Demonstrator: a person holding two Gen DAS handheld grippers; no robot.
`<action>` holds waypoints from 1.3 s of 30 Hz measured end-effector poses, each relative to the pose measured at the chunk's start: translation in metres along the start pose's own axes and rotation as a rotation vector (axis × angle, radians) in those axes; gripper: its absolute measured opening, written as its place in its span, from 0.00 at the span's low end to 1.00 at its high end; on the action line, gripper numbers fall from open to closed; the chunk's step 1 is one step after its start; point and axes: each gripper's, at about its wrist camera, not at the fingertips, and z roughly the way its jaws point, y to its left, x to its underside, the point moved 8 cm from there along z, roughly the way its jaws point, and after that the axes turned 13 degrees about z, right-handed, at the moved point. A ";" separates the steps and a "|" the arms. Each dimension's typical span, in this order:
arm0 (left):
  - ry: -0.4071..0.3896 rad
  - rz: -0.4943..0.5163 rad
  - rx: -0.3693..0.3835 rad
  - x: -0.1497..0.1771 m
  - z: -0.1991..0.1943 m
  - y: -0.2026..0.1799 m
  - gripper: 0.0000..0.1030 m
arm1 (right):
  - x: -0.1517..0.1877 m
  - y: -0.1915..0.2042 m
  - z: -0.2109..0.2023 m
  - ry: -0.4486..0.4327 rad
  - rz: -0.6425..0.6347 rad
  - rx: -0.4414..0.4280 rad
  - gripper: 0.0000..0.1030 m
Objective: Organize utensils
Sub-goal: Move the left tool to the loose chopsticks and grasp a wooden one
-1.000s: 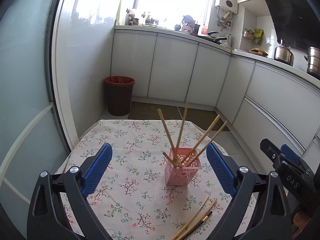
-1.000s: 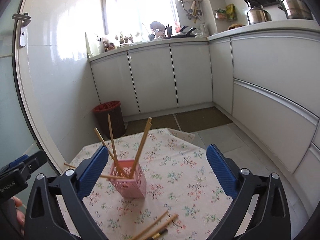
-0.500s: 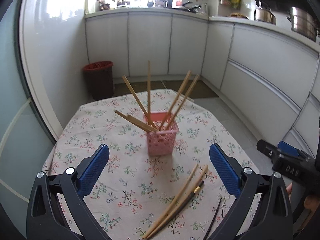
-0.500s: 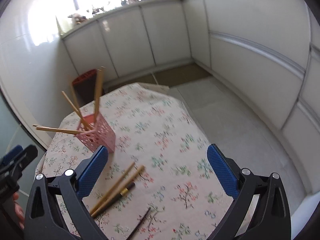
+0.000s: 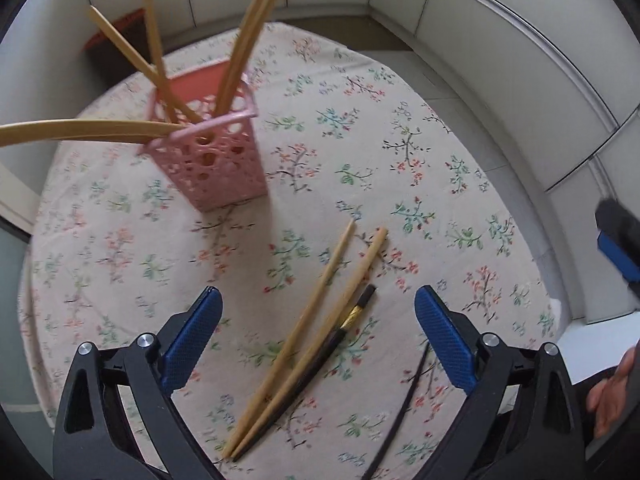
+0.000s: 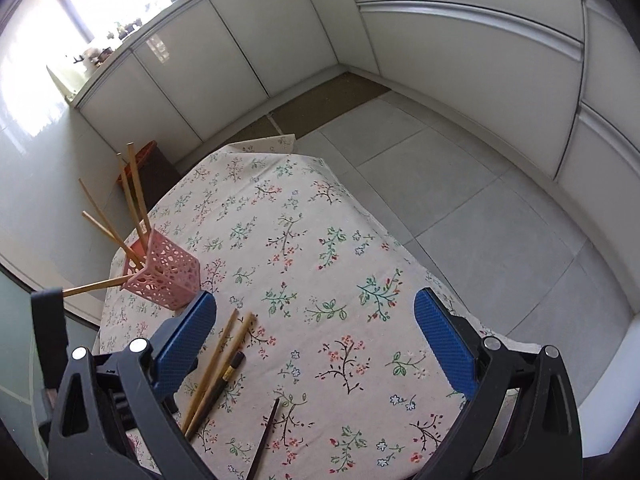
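Chopsticks (image 5: 316,332) lie loose on the tablecloth (image 5: 400,160), two bamboo ones touching a black one, right between my left gripper (image 5: 316,340) pads, with another black stick (image 5: 404,408) at 5 o'clock. The basket (image 5: 216,156) at 11 o'clock holds more. I have both grippers wide open and empty, the right gripper (image 6: 316,344) above the cloth.

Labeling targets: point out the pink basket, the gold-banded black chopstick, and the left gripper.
pink basket (image 5: 224,160): left wrist view, front lattice wall.
gold-banded black chopstick (image 5: 351,318): left wrist view, on the gold band.
left gripper (image 5: 316,338): left wrist view, midway between its open jaws.
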 end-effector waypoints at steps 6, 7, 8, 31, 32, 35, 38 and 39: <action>0.081 -0.008 0.011 -0.010 0.038 -0.001 0.69 | 0.000 -0.013 0.008 0.044 0.042 0.025 0.94; 0.089 -0.002 0.009 -0.010 0.041 -0.004 0.67 | 0.000 -0.014 0.007 0.042 0.041 0.026 0.94; 0.099 0.003 0.001 -0.010 0.047 -0.005 0.63 | -0.001 -0.014 0.006 0.037 0.038 0.026 0.94; 0.163 0.069 -0.032 -0.028 0.083 -0.004 0.15 | 0.004 -0.016 0.022 0.094 0.013 0.052 0.94; 0.161 0.072 -0.032 -0.027 0.081 -0.005 0.13 | 0.005 -0.016 0.023 0.097 0.013 0.054 0.94; 0.153 0.086 -0.037 -0.021 0.074 -0.002 0.09 | 0.006 -0.017 0.026 0.109 0.024 0.060 0.94; 0.134 0.091 -0.052 -0.014 0.069 0.004 0.08 | 0.008 -0.015 0.030 0.118 0.024 0.066 0.94; 0.123 0.092 -0.059 -0.009 0.064 0.006 0.08 | 0.009 -0.014 0.032 0.122 0.021 0.068 0.94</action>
